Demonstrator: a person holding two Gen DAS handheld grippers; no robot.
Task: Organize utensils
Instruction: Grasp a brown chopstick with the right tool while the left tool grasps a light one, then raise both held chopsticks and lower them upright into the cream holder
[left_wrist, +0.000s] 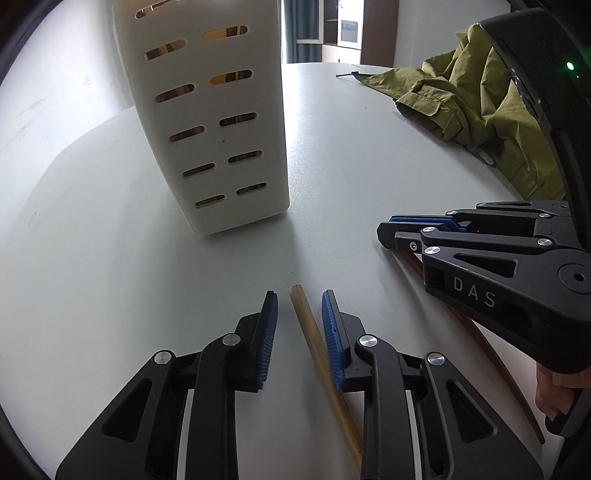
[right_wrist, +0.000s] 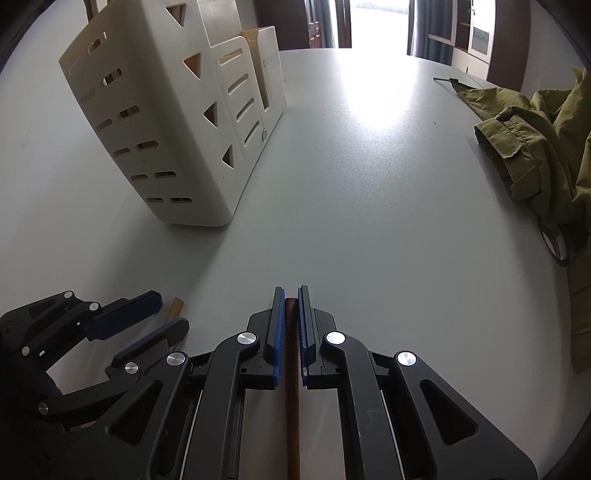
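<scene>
- The white table (right_wrist: 369, 184) carried everything, and the cream utensil holder (right_wrist: 159, 122) stood upright on it, well ahead of both grippers. Through its slots some wooden pieces were visible inside.
- A green jacket (right_wrist: 535, 147) lay crumpled at the right side of the table, apart from the work.
- The right gripper (right_wrist: 291, 295) had its jaws almost fully together, and the blue pads pressed on the dark brown stick (right_wrist: 291, 406) from both sides. In my judgement the grip looked firm, but the stick is long and thin, so it could swing or slip when it is lifted toward the holder.
- The left gripper (left_wrist: 299, 299) pointed down at the table with the jaws only partly apart. The light bamboo stick (left_wrist: 314, 343) lay on the table between them, slanted, touching or nearly touching the right pad, while the left pad stood clear of it.
- The risk I see: because the bamboo stick sat off centre and at an angle, closing could roll it or push it sideways, and the pads might catch only its end.
- The two grippers were near each other, so one could knock the other's stick.
</scene>
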